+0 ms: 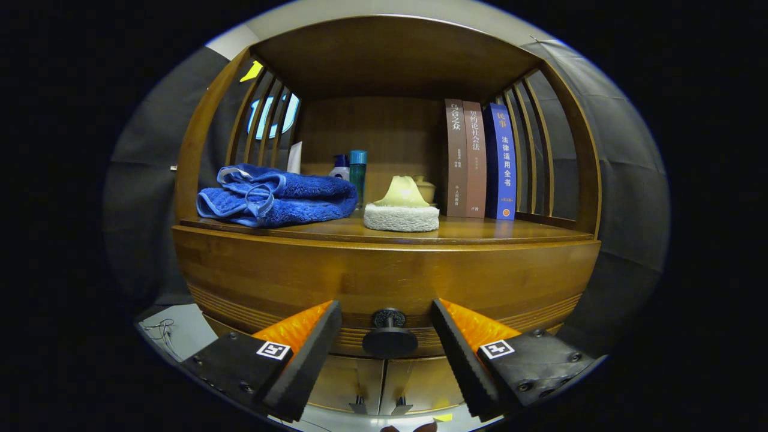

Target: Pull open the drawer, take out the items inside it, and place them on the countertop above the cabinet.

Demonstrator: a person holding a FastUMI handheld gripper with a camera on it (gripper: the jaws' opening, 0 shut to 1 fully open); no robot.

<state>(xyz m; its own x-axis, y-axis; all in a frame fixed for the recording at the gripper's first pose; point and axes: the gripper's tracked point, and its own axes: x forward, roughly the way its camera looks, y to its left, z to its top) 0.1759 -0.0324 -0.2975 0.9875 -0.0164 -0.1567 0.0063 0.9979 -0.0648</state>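
A wooden cabinet faces me, its closed drawer front [384,279] just under the countertop [480,231]. The drawer's dark round knob [389,336] sits between my two fingers, with a gap on each side, and neither finger touches it. My gripper [387,315] is open at knob height. The drawer's inside is hidden.
On the countertop lie a folded blue towel [277,195], a white round pad with a pale yellow piece on it [401,210], two small bottles [351,168] at the back and three upright books [480,159] to the right. Slatted wooden sides and a top board enclose the shelf.
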